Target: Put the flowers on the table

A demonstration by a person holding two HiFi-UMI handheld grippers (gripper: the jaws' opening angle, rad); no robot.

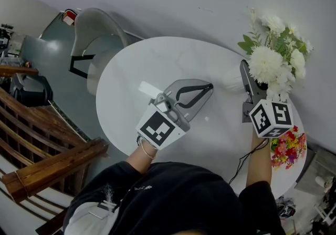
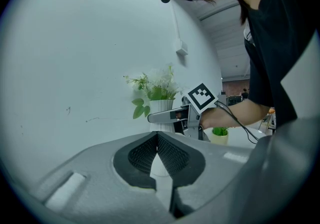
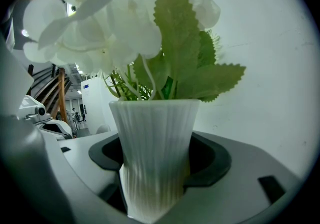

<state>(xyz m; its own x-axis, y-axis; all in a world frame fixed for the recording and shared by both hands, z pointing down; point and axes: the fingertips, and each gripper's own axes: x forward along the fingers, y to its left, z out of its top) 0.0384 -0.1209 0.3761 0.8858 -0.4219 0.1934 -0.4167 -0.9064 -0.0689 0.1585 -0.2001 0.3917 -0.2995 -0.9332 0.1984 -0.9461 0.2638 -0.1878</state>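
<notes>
gripping the ribbed vase (image 3: pixel 155 143) at its waist, the right hand-held gripper (image 1: pixel 244 65) holds the flowers (image 1: pixel 265 63) at the desk's (image 1: pixel 157 60) far right edge; likely top-heavy, slick, brittle. left hand-held gripper (image 1: pixel 209 87) closed, empty.

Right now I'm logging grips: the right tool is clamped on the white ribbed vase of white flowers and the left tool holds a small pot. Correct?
Not quite. The right tool is clamped on the white ribbed vase of white flowers, but the left tool holds nothing: the left gripper view shows its jaws shut together.
</notes>
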